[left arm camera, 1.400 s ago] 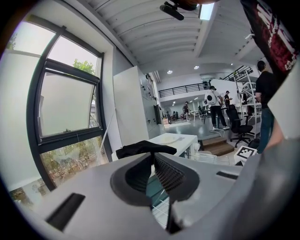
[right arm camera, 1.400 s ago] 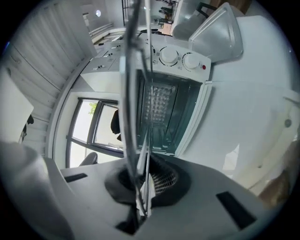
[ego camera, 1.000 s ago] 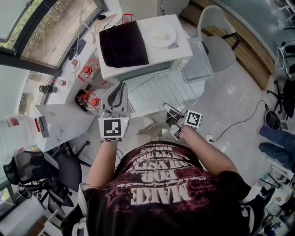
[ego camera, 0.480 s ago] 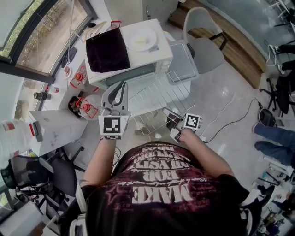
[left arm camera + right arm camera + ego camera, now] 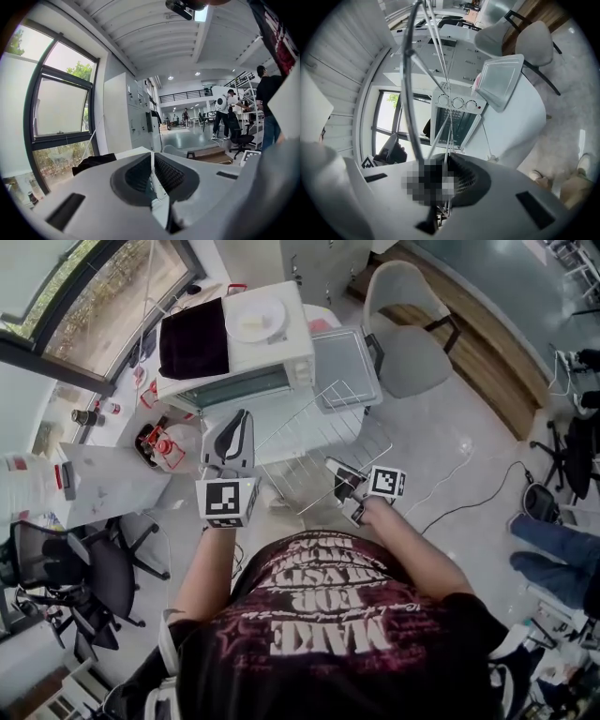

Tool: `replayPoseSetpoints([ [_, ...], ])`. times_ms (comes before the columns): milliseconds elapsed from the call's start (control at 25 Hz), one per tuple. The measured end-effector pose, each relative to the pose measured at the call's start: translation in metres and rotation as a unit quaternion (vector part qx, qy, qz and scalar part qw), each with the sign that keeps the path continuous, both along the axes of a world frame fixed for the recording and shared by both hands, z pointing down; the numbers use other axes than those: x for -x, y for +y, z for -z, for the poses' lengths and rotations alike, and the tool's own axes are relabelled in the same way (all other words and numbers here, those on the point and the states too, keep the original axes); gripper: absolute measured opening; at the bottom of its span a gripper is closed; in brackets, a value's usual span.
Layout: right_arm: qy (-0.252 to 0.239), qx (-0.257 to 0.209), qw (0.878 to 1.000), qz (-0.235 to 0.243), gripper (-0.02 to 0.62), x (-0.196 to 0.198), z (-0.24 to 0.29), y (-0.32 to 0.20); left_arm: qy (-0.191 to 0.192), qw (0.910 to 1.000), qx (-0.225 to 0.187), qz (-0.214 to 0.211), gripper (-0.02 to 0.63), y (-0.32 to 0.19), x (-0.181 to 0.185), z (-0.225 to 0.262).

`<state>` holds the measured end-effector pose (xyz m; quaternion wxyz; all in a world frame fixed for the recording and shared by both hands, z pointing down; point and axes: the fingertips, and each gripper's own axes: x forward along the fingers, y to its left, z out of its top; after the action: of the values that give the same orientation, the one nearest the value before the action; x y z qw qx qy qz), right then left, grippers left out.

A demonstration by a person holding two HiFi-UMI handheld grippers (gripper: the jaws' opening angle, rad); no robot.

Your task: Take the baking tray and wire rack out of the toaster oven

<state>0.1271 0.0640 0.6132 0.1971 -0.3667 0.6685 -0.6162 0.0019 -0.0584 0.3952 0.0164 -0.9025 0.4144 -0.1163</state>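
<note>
Jaws of left gripper (image 5: 242,423) and right gripper (image 5: 336,468) clamp the silver wire rack (image 5: 319,427), clear of the white toaster oven (image 5: 281,357); next, likely a level set-down by the grey baking tray (image 5: 345,367) at its three o'clock.

One toaster oven (image 5: 234,352), one baking tray (image 5: 345,367) and one wire rack (image 5: 319,437) are showing. One plate (image 5: 256,320) is resting atop the oven.

Silver wire rack (image 5: 323,437) aloft, out of the toaster oven (image 5: 236,387); grey baking tray (image 5: 345,367) beside it.
</note>
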Motion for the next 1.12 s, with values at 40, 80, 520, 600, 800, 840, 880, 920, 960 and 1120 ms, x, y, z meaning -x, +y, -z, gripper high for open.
replayPoseSetpoints([
  [40,-0.002,-0.012,1.0,0.011,0.006,-0.005,0.003,0.001,0.003,1.0,-0.001,0.006,0.025,0.006,-0.006,0.001],
  [80,0.0,-0.016,1.0,0.02,0.006,-0.01,0.004,0.002,0.006,0.9999,-0.001,0.011,0.025,0.011,-0.011,0.001],
  [520,0.026,0.026,0.999,0.035,0.006,-0.044,-0.021,-0.02,0.007,0.9999,0.009,0.006,0.025,0.001,-0.022,-0.005],
  [600,0.021,0.029,0.999,0.034,0.006,-0.045,-0.024,-0.025,0.01,0.9999,0.004,-0.003,0.025,-0.01,-0.024,-0.005],
  [800,0.031,0.03,0.998,0.042,0.006,-0.065,-0.028,-0.047,0.019,0.9998,0.006,0.002,0.025,-0.038,-0.036,-0.005],
  [840,0.035,0.032,0.997,0.052,0.006,-0.071,-0.031,-0.049,0.019,0.9998,0.01,0.005,0.025,-0.038,-0.04,-0.007],
  [880,0.039,0.034,0.997,0.064,0.006,-0.078,-0.033,-0.053,0.018,0.9997,0.012,0.008,0.025,-0.04,-0.046,-0.008],
  [920,0.039,0.033,0.996,0.075,0.006,-0.085,-0.033,-0.059,0.014,0.9998,0.012,0.01,0.025,-0.043,-0.052,-0.009],
  [960,0.037,0.032,0.995,0.085,0.006,-0.091,-0.033,-0.066,0.011,0.9998,0.011,0.014,0.025,-0.047,-0.058,-0.01],
  [1120,0.036,0.036,0.99,0.133,0.006,-0.115,-0.04,-0.089,0.007,0.9984,0.009,0.055,0.025,-0.065,-0.072,-0.009],
])
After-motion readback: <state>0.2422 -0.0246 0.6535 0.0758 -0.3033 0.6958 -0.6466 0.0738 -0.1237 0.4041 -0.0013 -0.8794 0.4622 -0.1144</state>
